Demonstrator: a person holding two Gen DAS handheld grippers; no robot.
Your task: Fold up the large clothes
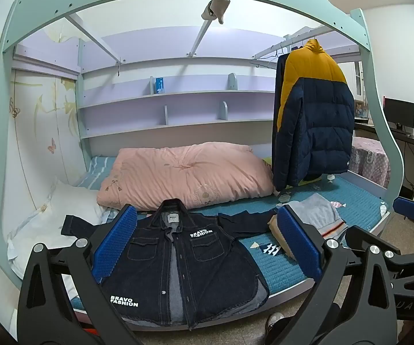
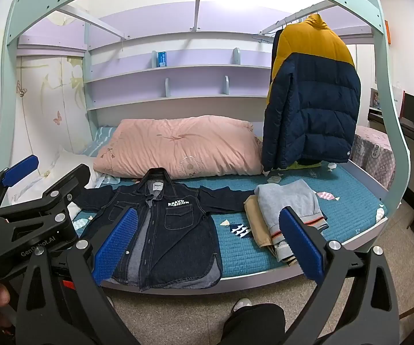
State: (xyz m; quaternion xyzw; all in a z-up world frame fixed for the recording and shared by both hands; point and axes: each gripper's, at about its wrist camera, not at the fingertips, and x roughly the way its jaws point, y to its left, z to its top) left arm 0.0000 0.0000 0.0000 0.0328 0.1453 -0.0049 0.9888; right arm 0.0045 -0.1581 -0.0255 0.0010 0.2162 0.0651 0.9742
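Denim jacket (image 1: pixel 178 261), dark with "BRAVO FASHION" printed in white on the chest and near the hem, lies spread face up on the teal quilted mattress (image 1: pixel 359 201) at the bed's near edge, sleeves stretched out to both sides and the front partly unbuttoned. Behind it sits a folded pink duvet (image 1: pixel 187 172). A yellow and navy puffer jacket (image 1: pixel 313 109) hangs from a rail over the far right of the bed. Just right of the denim jacket's sleeve lies a grey garment (image 2: pixel 290 204) atop a tan one (image 2: pixel 256 221). The left gripper (image 1: pixel 207 247) and the right gripper (image 2: pixel 207 247) both hover in front of the bed with blue pads spread wide, gripping nothing.
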